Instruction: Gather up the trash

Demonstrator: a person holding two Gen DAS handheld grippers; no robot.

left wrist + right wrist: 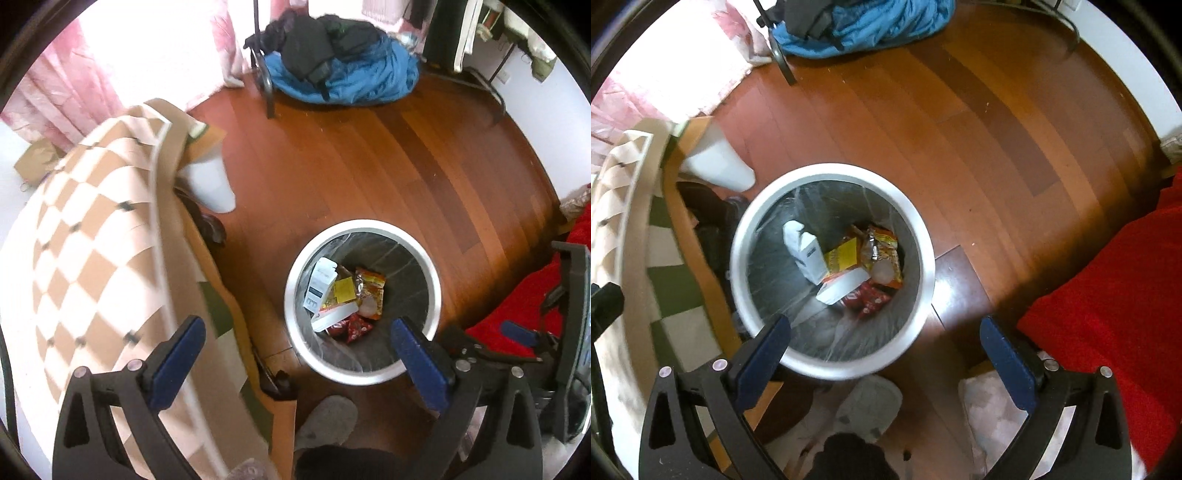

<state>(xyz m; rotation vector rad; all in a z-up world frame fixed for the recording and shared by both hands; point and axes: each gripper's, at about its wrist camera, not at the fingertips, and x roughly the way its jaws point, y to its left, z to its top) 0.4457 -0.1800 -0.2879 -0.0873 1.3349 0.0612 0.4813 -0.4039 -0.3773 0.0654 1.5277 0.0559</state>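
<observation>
One round white-rimmed trash bin (925, 258) stands on the wooden floor (960, 129), lined with a clear bag and holding roughly six pieces of trash. Largest to smallest, these are one white carton (807, 251), one orange snack wrapper (884, 245), one white flat box (844, 286), one yellow packet (844, 256) and red wrappers (868, 299) at the bottom. Two grippers point down at it, left gripper (299, 343) and right gripper (886, 343), both spread wide and empty.

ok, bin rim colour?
White rim on the trash bin, clearest in the right wrist view.
</observation>
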